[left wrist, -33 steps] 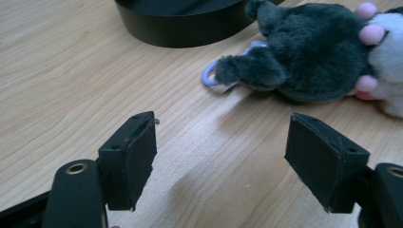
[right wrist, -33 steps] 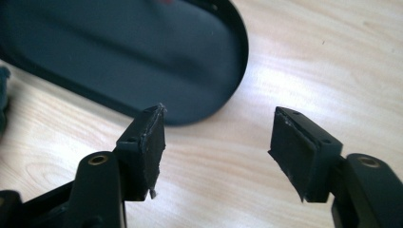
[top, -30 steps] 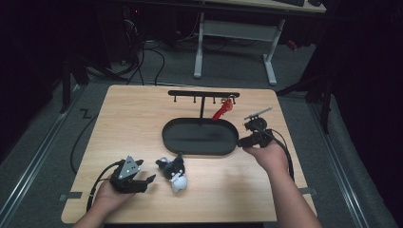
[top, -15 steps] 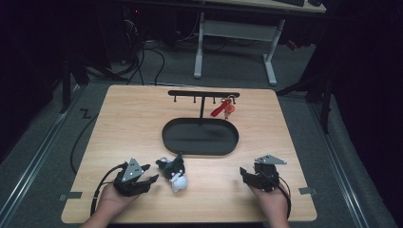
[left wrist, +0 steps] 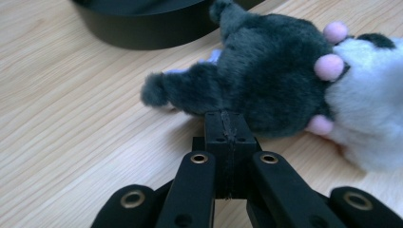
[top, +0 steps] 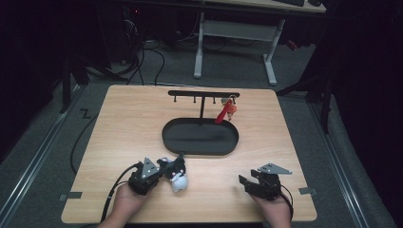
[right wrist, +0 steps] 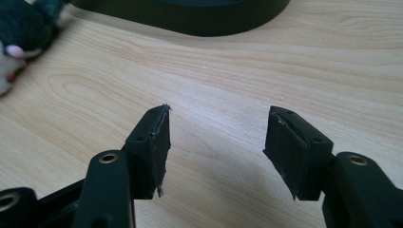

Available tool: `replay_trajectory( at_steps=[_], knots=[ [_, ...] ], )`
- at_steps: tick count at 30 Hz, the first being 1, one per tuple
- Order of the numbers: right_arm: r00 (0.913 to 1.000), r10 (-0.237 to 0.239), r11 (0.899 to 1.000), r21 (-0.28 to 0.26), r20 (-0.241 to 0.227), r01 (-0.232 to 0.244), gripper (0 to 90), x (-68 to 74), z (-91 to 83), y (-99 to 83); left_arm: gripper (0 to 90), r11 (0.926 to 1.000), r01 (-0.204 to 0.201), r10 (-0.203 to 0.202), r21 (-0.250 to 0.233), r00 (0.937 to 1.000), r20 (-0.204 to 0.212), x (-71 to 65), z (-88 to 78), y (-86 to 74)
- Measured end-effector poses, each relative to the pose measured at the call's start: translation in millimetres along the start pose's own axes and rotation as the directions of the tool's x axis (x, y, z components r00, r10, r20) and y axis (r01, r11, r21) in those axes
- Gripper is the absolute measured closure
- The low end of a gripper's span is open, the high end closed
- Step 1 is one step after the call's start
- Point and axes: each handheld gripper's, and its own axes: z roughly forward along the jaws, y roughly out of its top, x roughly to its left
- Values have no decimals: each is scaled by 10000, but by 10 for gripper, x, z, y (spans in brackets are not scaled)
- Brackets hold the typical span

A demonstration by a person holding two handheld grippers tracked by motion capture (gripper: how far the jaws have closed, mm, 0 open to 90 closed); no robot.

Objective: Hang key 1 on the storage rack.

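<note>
The left tool [top: 164,169] sits at the lower left of the high view, resting low over the counter [top: 123,123]. Its jaws have just been closing and now stand pressed together. In the left gripper view the two pads meet flush at the centre of the frame, at the edge of the dark fur of the plush toy [left wrist: 285,90]; whether a thin fold or thread of the toy is caught between them cannot be told.

The plush toy [top: 177,175] lies on the counter at lower centre-left of the high view, just below the black oval tray [top: 199,137]. Its dark grey part is toward the tray; its white part is toward the bottom edge of the frame.

The right tool [top: 248,182] is at the lower right of the high view, well apart from the toy. Its jaws have just been closing, yet remain spread. In the right gripper view bare wood shows between the two pads [right wrist: 157,142], with nothing held.

Behind the tray stands a black hook rack [top: 203,94]. A red tag [top: 222,114] hangs from its right end.
</note>
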Motion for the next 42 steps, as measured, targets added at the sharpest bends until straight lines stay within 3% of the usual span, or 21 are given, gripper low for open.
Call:
replay_trajectory(
  at_steps=[4, 7, 10, 18, 21, 24, 28, 32, 36, 39, 42],
  knots=[
    [10000, 35, 9999, -162, 24, -34, 415, -20, -49, 11, 900, 9992, -412, 411, 13, 9984, 386, -199, 66, 138],
    [9997, 217, 9995, -215, 83, -215, 415, -67, -66, 9, 900, 9968, -802, 803, -48, 9936, 796, -392, 153, 265],
    [9990, 411, 9990, -204, 173, -408, 416, -118, -69, -5, 900, 9946, -1023, 1039, -186, 9863, 1281, -592, 266, 397],
    [9947, 907, 9956, -264, 482, -895, 416, -290, -116, -63, 900, 9855, -1629, 1696, -479, 9581, 2308, -1088, 565, 663],
    [9930, 1076, 9939, -275, 481, -1064, 416, -337, -116, -84, 897, 9839, -1693, 1780, -567, 9545, 2393, -1143, 587, 672],
    [9932, 1063, 9942, -213, 473, -1054, 414, -345, -103, -94, 817, 9845, -1637, 1740, -629, 9574, 2307, -1044, 533, 601],
    [9951, 882, 9961, -73, 450, -879, 404, -322, -71, -97, 760, 9908, -1266, 1321, -487, 9821, 1340, -706, 367, 425],
    [9966, 634, 9980, -27, 530, -633, 402, -301, -43, -103, 729, 9957, -798, 819, -471, 9956, 446, -285, 146, 235],
    [9967, 494, 9987, 66, 649, -499, 406, -286, -22, -115, 712, 9981, -324, 312, -531, 9992, -235, 118, -102, 48],
    [9965, 454, 9987, 207, 701, -469, 408, -291, -4, -121, 698, 9983, -36, 7, -576, 9987, -501, 319, -264, -89],
    [9959, 370, 9989, 261, 829, -393, 409, -297, 12, -122, 668, 9972, 181, -227, -720, 9977, -633, 432, -345, -224]
  ],
)
